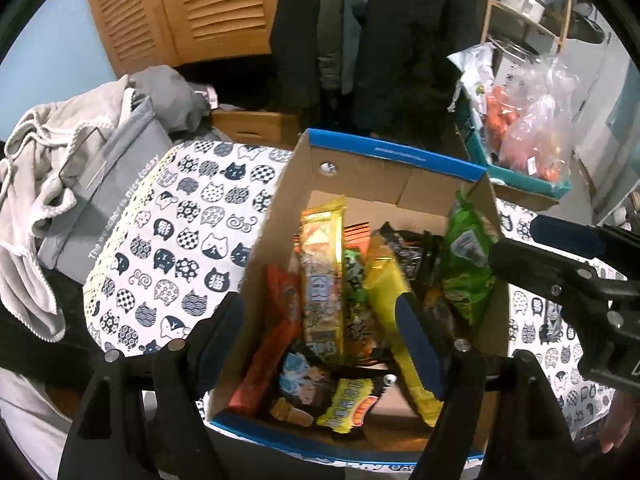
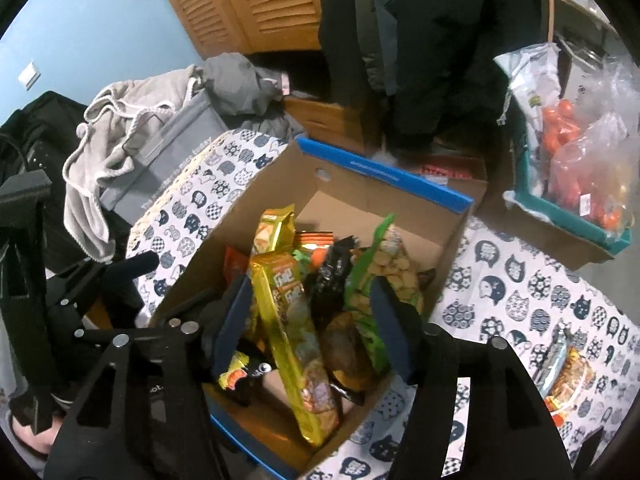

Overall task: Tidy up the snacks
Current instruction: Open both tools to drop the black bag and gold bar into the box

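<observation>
Both grippers' fingers (image 2: 236, 320) apart over the seemingly snack-filled cardboard box (image 2: 384, 168)

Grey hoodie (image 1: 44, 168) draped over grey bin (image 1: 100, 200); louvred wooden doors (image 1: 192, 8) behind.

Dim, cool indoor light, no clear source. Strong fisheye bending with black vignette at the corners. Snack packets (image 1: 324, 276) smear with motion blur; foil wrappers glint faintly. Deep shadow swallows the far dark coats (image 2: 432, 40).
</observation>
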